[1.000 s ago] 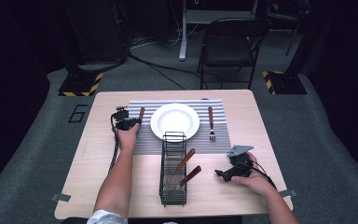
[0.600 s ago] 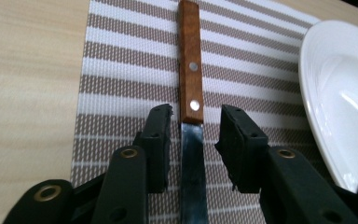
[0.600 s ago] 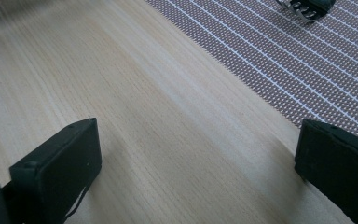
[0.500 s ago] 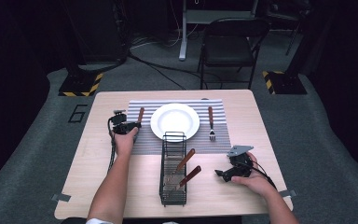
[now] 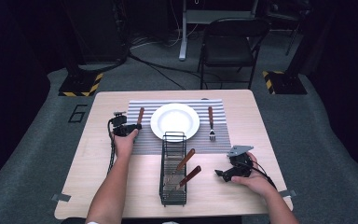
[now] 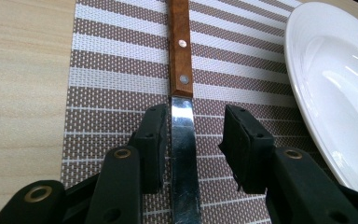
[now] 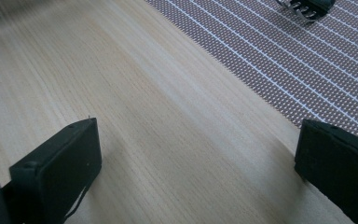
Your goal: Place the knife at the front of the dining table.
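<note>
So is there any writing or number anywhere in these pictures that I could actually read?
"6": painted on the grey floor, left of the table.
No other text is readable: the plate, placemat and knife show no lettering.

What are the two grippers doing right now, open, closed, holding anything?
Left gripper: open, jaws either side of the knife blade on the placemat, not clamped.
Right gripper: open wide, holding nothing, over the bare table.
</note>
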Demonstrator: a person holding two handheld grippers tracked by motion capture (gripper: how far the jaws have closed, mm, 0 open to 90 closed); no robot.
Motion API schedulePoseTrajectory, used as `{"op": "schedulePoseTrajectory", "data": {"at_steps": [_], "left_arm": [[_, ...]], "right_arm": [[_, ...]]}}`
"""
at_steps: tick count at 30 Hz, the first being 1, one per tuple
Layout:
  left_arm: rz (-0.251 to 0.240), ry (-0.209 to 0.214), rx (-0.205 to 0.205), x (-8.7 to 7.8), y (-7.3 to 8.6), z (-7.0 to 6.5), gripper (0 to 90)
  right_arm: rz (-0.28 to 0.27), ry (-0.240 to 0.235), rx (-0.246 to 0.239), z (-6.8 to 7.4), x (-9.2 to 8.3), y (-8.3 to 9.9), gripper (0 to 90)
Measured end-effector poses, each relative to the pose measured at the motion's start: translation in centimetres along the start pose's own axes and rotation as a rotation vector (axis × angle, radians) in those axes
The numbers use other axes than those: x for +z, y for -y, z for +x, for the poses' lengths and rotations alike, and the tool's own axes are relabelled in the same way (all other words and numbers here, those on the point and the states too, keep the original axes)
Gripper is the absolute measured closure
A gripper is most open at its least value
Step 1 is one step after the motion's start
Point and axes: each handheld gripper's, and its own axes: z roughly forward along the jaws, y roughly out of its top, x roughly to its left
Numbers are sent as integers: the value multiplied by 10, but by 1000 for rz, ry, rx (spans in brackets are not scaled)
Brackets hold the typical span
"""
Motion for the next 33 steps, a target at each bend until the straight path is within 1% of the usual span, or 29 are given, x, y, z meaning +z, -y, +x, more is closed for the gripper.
{"op": "schedulePoseTrajectory", "data": {"at_steps": [3,5,7,10,11,13,17,18,20,23,25,26,28,32,33], "left_arm": [[-5,6,-10,0,1,1,599],[0,6,-14,-1,1,0,592],[-4,4,1,-1,1,0,583],[-10,5,-2,-1,3,0,582],[-20,6,-9,-1,4,0,582],[-25,4,-4,-1,5,0,580],[-24,20,-28,-2,5,0,567],[-31,19,-26,-1,6,-1,562],[-28,22,-21,-1,6,0,563],[-24,32,-32,-2,6,2,563],[-18,20,-27,-5,6,0,561],[-19,23,-13,-6,6,1,557],[-16,21,-7,-9,5,1,557],[-19,15,19,-22,2,1,547],[-25,12,32,-26,1,1,544]], "right_arm": [[0,0,0,0,0,0,0],[0,0,-1,0,0,0,0],[0,0,0,0,0,0,0],[0,0,0,0,0,0,0],[0,0,0,0,0,0,0],[0,-1,-1,0,0,0,0],[0,-1,-2,0,0,0,0],[0,-1,0,0,0,0,0],[0,-1,-2,0,0,0,0],[0,-1,-1,0,0,0,0],[0,-1,-1,0,0,0,0],[0,-1,-2,0,0,0,0],[0,-1,-1,0,0,0,0],[0,-1,-2,0,0,0,0],[0,-1,-1,0,0,0,0]]}}
